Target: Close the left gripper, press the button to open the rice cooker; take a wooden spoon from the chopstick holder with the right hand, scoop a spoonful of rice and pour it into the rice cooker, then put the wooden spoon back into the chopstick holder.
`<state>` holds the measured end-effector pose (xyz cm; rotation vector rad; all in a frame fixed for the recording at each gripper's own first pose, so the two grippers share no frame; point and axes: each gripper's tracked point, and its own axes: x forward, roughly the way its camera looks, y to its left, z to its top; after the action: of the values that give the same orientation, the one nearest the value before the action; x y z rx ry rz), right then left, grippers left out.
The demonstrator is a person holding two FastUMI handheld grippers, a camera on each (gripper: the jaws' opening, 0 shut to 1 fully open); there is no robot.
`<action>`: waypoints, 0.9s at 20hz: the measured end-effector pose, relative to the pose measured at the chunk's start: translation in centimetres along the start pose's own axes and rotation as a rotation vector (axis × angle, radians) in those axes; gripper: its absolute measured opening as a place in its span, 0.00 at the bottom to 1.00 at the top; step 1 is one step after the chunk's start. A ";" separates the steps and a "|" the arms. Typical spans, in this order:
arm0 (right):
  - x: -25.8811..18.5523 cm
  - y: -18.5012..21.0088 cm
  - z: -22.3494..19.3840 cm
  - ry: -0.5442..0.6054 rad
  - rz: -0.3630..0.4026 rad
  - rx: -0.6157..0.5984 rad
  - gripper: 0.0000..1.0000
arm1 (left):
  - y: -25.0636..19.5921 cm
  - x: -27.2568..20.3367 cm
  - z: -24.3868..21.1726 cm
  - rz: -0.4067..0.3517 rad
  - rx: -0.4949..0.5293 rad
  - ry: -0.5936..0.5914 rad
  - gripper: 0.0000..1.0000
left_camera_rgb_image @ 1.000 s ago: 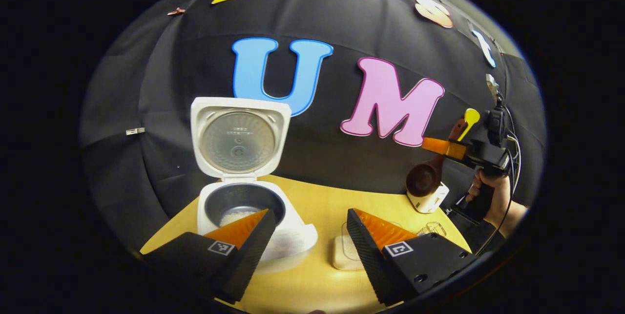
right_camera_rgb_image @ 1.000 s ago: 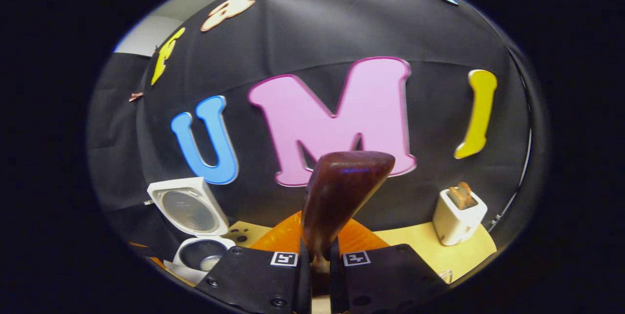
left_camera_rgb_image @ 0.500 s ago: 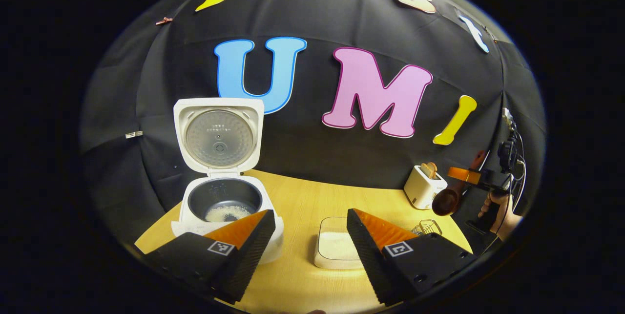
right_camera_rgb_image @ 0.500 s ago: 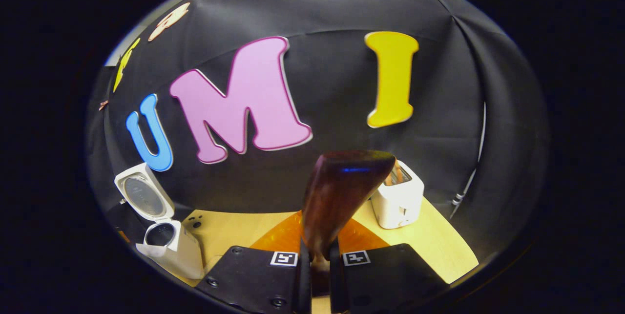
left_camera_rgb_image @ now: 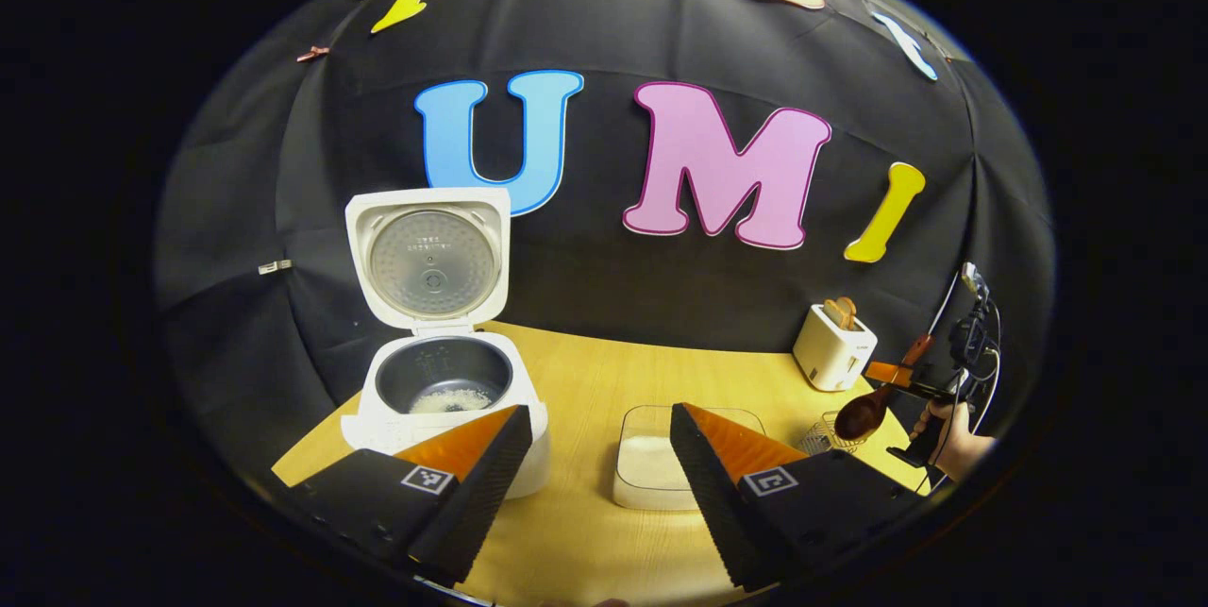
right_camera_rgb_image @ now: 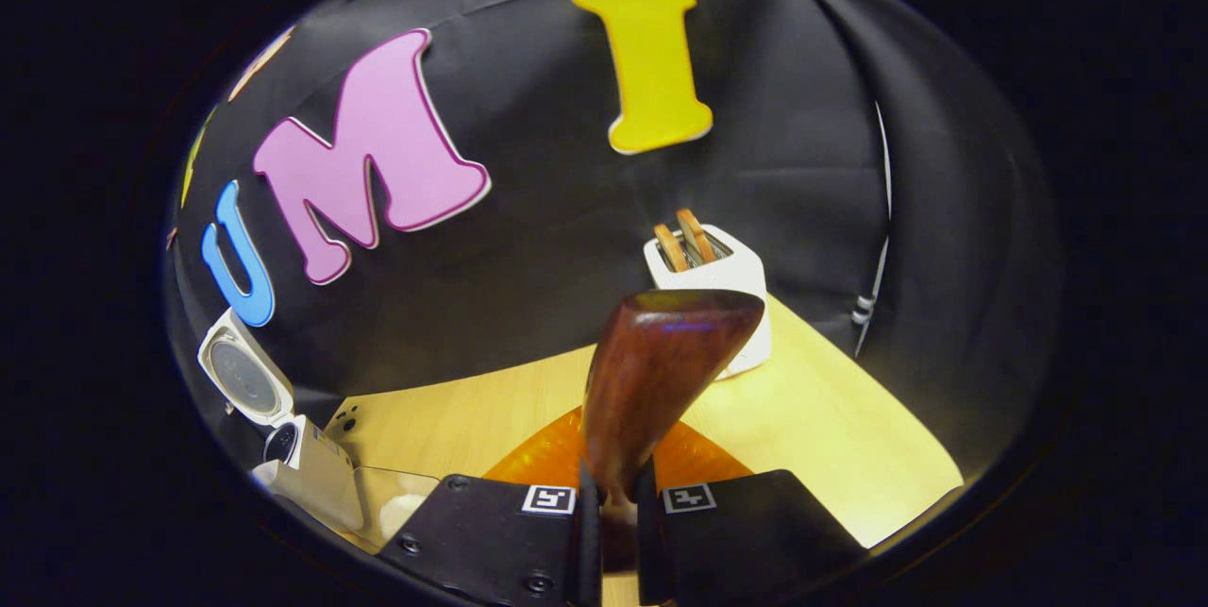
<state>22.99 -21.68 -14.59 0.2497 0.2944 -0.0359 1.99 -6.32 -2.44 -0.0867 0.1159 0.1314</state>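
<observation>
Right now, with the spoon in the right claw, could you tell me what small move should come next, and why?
Probably lower the spoon into the wire holder. Rice already lies in the open cooker, and the right claw holds the spoon, bowl down, just above the holder beside the toaster, so only the return seems left.

I see black cloth wall (left_camera_rgb_image: 661, 305) draped behind, creased; pale wooden counter (left_camera_rgb_image: 585, 531) below, evenly lit; white toaster (right_camera_rgb_image: 713, 272) far right.
</observation>
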 end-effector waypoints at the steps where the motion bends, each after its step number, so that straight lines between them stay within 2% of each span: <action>1: 0.4 -0.8 -0.5 0.008 -0.016 0.016 0.19 | 0.0 0.0 -0.1 0.006 0.003 0.001 0.95; 4: 0.9 -1.8 -2.0 0.032 -0.041 0.055 0.19 | -0.1 -0.3 0.0 0.017 0.016 0.002 0.95; 10: 1.9 -1.7 -4.1 0.066 -0.047 0.002 0.19 | -0.4 -0.8 0.2 0.022 0.021 -0.008 0.95; 15: 2.3 -1.5 -5.4 0.105 -0.051 0.016 0.22 | 1.1 -1.7 0.3 0.058 0.009 -0.017 0.95; 16: 2.1 -1.5 -5.5 0.106 -0.052 0.020 0.07 | 1.6 -1.9 0.4 0.068 0.004 -0.021 0.95; 17: 1.7 -1.8 -5.5 0.110 -0.057 0.022 0.37 | 1.9 -2.3 0.6 0.077 -0.002 -0.026 0.95; 18: 1.3 -1.8 -5.4 0.114 -0.055 0.030 0.29 | 2.3 -2.4 0.8 0.081 -0.004 -0.032 0.95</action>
<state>22.56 -22.03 -20.44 0.2738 0.4146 -0.0809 -0.59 -4.31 -1.53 -0.0835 0.0872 0.2139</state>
